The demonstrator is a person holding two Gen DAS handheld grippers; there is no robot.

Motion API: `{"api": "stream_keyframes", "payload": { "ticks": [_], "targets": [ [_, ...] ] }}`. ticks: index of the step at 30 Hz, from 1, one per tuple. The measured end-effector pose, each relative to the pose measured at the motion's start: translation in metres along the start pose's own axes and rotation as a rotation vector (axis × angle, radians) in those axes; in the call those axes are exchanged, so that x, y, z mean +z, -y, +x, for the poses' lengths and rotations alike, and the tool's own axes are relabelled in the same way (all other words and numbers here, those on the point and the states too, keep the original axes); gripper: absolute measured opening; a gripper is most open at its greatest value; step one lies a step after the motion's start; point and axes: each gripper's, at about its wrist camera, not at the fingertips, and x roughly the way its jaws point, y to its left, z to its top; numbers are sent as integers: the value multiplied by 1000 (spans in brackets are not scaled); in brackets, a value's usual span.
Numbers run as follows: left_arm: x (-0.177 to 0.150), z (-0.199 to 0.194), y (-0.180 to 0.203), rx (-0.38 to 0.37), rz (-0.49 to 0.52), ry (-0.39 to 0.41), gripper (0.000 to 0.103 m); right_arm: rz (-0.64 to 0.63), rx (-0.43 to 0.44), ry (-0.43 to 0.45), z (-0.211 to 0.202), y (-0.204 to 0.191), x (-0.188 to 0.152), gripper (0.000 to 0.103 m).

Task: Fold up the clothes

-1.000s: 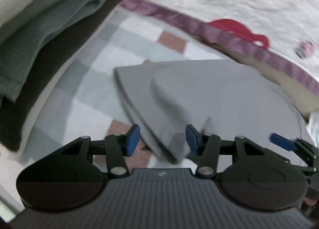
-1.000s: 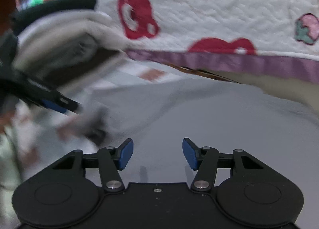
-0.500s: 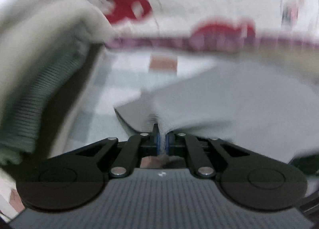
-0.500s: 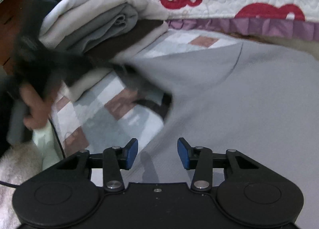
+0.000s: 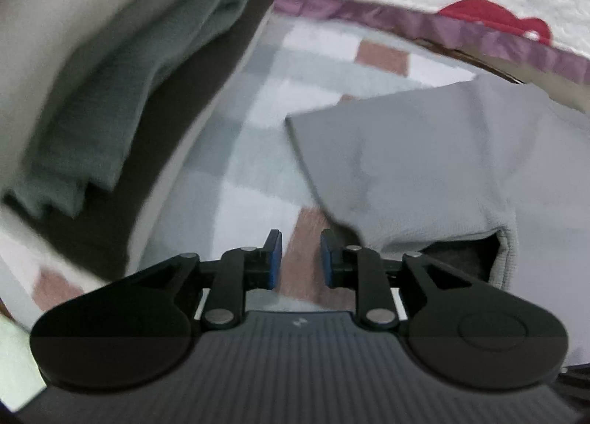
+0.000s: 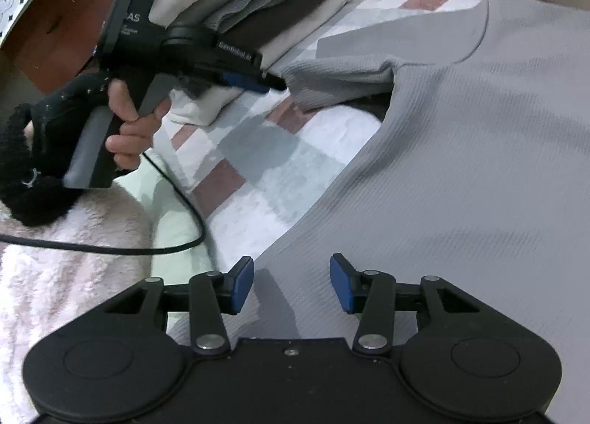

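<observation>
While the grey shirt (image 6: 479,165) lies spread on the checked blanket (image 6: 265,165) of the bed, its short sleeve (image 5: 387,165) is folded inward over the body, and the sleeve fold looks like the step in hand. The left gripper (image 5: 297,258) sits just beside the sleeve's cuff corner with its jaws at a narrow gap; they have just been opening, and only the blanket shows between them, no cloth. In the right wrist view a gloved hand (image 6: 73,136) holds it, with its tip right at the sleeve edge. The right gripper (image 6: 291,283) hovers over the shirt's side hem with a middling gap and nothing in it.

To do this well, I would check that the sleeve lies flat and its edge runs in line with the shirt's side before moving on; a dark hollow under the cuff suggests that it is still puffed up there. Pressing that down lightly should help. Next, each gripper should pinch only one layer at the hem. The stack of folded clothes (image 5: 92,110) nearby leaves little room on that side, so swing wide of it.
</observation>
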Motion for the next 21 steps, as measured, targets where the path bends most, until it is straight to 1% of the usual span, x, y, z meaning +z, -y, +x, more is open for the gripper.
{"api": "stream_keyframes", "payload": {
  "ticks": [1, 3, 4, 5, 8, 9, 12, 14, 15, 16, 18, 19, 20, 21],
  "targets": [
    [1, -4, 6, -2, 26, 32, 30, 9, 9, -4, 0, 1, -1, 51],
    [6, -7, 14, -14, 43, 85, 34, 24, 24, -10, 0, 2, -3, 51],
    [9, -7, 18, -21, 48, 110, 41, 25, 29, -14, 0, 2, -3, 51],
    [12, -8, 21, -28, 53, 136, 45, 22, 32, -21, 0, 2, -2, 51],
    [19, -4, 26, 10, 66, 163, 45, 15, 42, -40, 1, 2, 0, 52],
    [19, -4, 29, 4, 87, 175, 45, 16, 50, -49, 2, 1, 0, 52],
    [10, -9, 42, -50, 148, 167, 45, 20, 93, -82, 5, -3, -1, 54],
    [2, -13, 51, -90, 178, 154, 45, 48, 136, -103, 4, -3, -3, 55],
    [0, -15, 55, -106, 200, 157, 45, 65, 141, -105, 1, -2, -5, 55],
    [-2, -19, 58, -96, 215, 179, 46, 82, 145, -106, -2, -1, -7, 55],
    [-2, -28, 60, -55, 240, 240, 52, 161, 93, -97, -23, 1, -12, 55],
    [-2, -31, 59, -40, 233, 262, 53, 159, 57, -72, -40, -1, -16, 55],
    [-1, -34, 56, -47, 209, 270, 53, 156, 19, -46, -57, -3, -20, 57],
    [-1, -37, 52, -63, 182, 273, 53, 156, -33, 2, -77, -1, -26, 58]
  ]
}}
